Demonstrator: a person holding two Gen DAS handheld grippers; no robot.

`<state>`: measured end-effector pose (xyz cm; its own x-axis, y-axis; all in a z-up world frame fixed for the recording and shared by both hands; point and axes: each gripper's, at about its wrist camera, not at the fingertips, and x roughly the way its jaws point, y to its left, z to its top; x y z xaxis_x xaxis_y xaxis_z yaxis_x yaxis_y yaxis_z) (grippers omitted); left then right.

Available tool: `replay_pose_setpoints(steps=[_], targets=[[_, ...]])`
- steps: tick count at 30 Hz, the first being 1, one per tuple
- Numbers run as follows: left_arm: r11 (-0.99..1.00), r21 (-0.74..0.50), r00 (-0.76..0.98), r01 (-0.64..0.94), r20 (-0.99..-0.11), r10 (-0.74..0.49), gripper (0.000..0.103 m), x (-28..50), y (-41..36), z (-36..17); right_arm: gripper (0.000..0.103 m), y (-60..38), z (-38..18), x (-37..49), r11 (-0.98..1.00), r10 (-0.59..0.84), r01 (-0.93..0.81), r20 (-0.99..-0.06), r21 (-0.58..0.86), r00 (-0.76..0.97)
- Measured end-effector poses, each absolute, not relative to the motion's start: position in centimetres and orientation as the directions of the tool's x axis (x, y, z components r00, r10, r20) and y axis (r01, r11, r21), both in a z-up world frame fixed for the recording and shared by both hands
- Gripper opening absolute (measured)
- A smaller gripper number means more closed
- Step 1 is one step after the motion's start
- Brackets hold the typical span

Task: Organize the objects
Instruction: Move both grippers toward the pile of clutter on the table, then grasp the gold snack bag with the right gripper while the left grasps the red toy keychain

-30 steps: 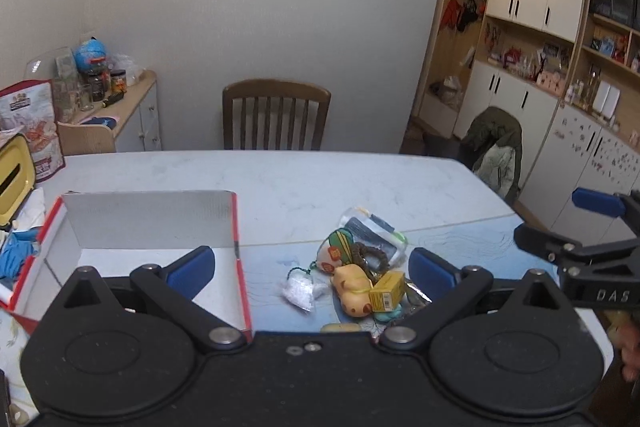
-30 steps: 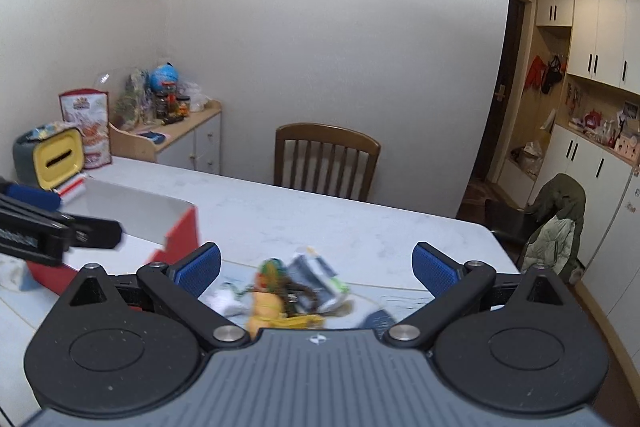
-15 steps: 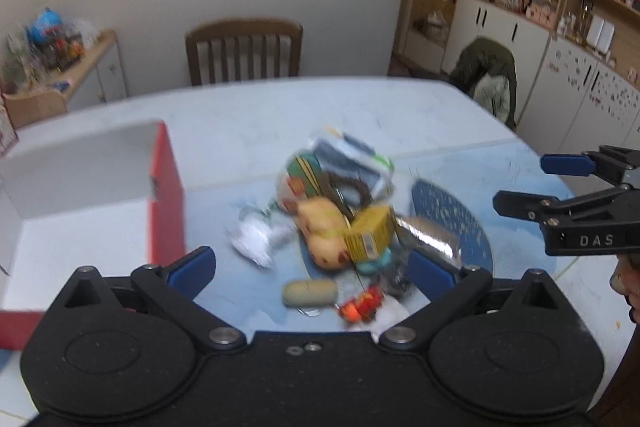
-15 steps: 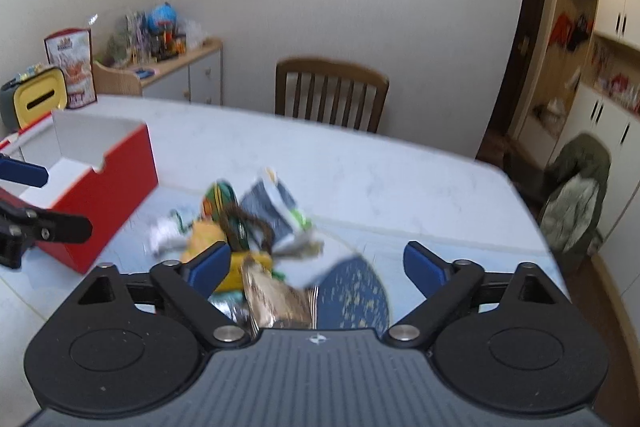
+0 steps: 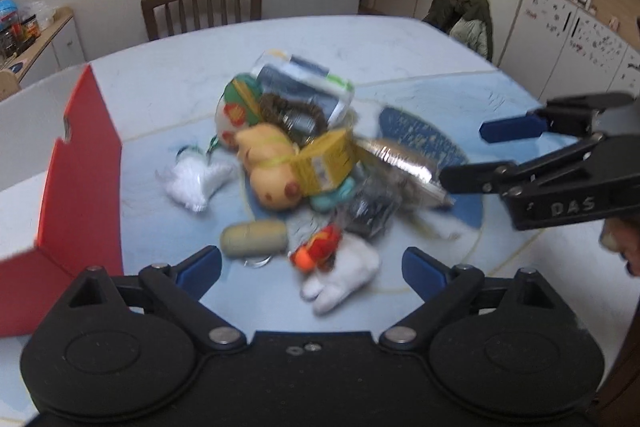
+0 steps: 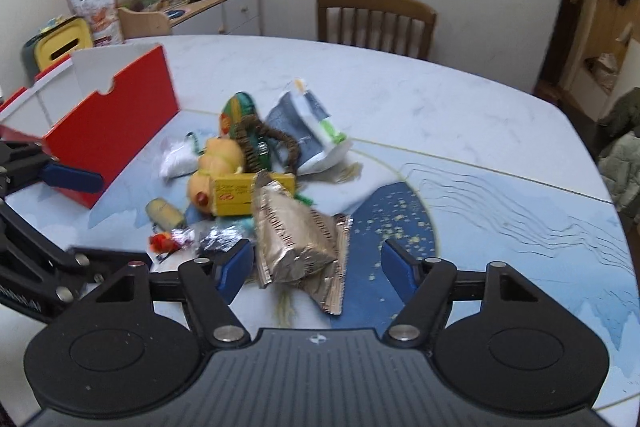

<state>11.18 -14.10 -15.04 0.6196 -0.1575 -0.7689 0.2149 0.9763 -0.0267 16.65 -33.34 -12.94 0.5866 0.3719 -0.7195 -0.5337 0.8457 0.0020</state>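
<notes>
Heap of small toys and packets (image 5: 296, 155) mid-table, red box (image 6: 116, 123) just beside it toward the left edge, left gripper (image 5: 312, 269) spread over white plush (image 5: 344, 279), closing, right gripper (image 6: 318, 263) astride foil packet (image 6: 296, 235), narrowing, pads apparently untouched

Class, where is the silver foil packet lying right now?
In the right wrist view the silver foil packet lies on the table at the pile's near edge, just below the yellow box, between the right tongs' open fingers.
</notes>
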Motion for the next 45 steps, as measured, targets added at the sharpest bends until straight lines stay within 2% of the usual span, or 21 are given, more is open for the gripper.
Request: replay_pose_setpoints(steps=[12, 14, 20, 23, 29, 36, 38, 45], targets=[[0.981, -0.03, 0.623, 0.192, -0.769, -0.145, 0.076, 12.7, -13.8, -15.7, 0.071, -31.6, -14.8, 17.2, 0.794, 0.376, -0.605, -0.734, -0.06, 0.565], [0.979, -0.028, 0.617, 0.204, -0.773, -0.151, 0.071, 13.0, -14.0, -16.0, 0.069, -31.2, -15.2, 17.4, 0.789, 0.368, -0.609, -0.737, -0.075, 0.567], [0.972, -0.065, 0.601, 0.224, -0.776, -0.19, 0.054, 13.7, -13.9, -16.7, 0.056, -30.5, -16.4, 18.4, 0.786, 0.353, -0.612, -0.75, -0.087, 0.56], [0.963, -0.099, 0.584, 0.251, -0.778, -0.232, 0.042, 13.8, -13.9, -16.9, 0.055, -30.4, -16.6, 18.5, 0.784, 0.354, -0.615, -0.752, -0.086, 0.556], [0.952, -0.129, 0.564, 0.278, -0.78, -0.271, 0.031, 13.9, -14.1, -17.1, 0.052, -30.6, -16.6, 18.6, 0.78, 0.362, -0.62, -0.751, -0.081, 0.553], [0.954, -0.145, 0.558, 0.263, -0.784, -0.273, 0.029, 14.0, -13.8, -16.9, 0.046, -31.0, -16.4, 18.7, 0.784, 0.375, -0.618, -0.749, -0.058, 0.546], [0.954, -0.148, 0.554, 0.262, -0.786, -0.274, 0.029, 14.0, -13.8, -16.9, 0.037, -31.3, -16.4, 18.8, 0.786, 0.384, -0.617, -0.751, -0.04, 0.537], [0.948, -0.215, 0.546, 0.233, -0.778, -0.311, 0.028, 13.7, -13.0, -15.8, 0.034, -32.7, -15.6, 18.9, 0.814, 0.409, -0.58, -0.743, 0.036, 0.529]])
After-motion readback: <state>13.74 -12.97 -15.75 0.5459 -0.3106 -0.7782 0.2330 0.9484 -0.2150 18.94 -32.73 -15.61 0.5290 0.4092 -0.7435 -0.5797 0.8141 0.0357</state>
